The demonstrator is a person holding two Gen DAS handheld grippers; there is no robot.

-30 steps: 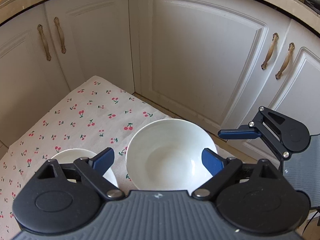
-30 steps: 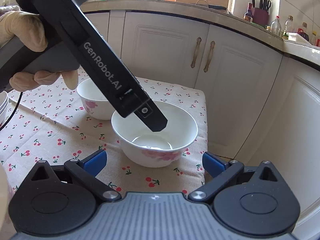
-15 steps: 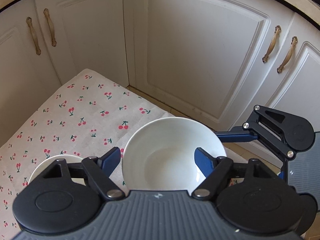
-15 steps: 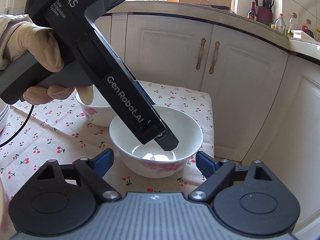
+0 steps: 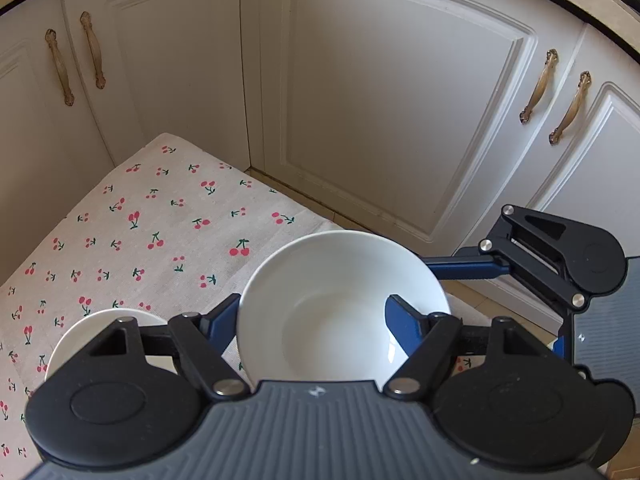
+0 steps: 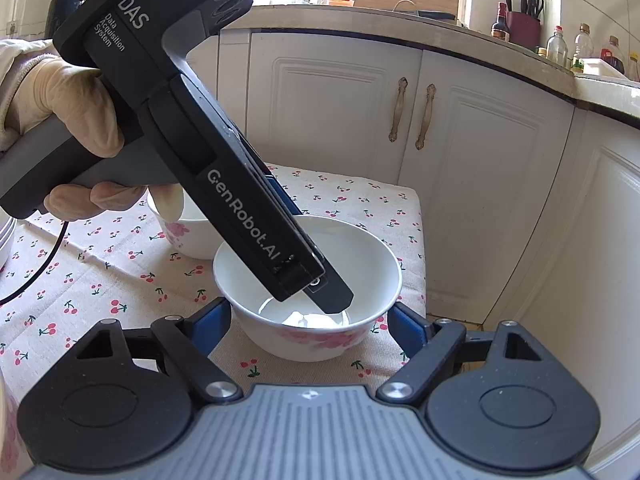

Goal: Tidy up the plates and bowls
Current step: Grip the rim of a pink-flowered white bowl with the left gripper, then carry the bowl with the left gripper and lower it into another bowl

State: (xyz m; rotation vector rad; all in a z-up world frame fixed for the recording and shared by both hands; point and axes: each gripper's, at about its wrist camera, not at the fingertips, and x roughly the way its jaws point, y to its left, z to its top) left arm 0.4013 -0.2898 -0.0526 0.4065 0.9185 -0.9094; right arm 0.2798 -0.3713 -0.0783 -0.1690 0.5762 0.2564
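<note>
A large white bowl (image 5: 340,304) with pink flowers on its outside (image 6: 308,296) stands near the corner of the cherry-print cloth (image 5: 132,232). My left gripper (image 5: 312,320) is open and reaches down over it: one finger is inside the bowl, the other outside its left rim. My right gripper (image 6: 310,320) is open and low, its fingers on either side of the same bowl without touching it. A smaller white bowl (image 5: 108,332) stands just left of the large one; it also shows in the right wrist view (image 6: 188,236), partly hidden by the left gripper's body.
White cabinet doors (image 5: 384,100) with brass handles (image 6: 400,108) close in behind and right of the table. The table edge (image 6: 416,240) is just beyond the large bowl. A stack of white plates (image 6: 6,236) shows at the far left edge. Bottles stand on the counter (image 6: 560,46).
My left gripper has come down over the large bowl, one finger now inside it, and its jaws have narrowed. My right gripper has moved closer so its fingers flank the bowl.
</note>
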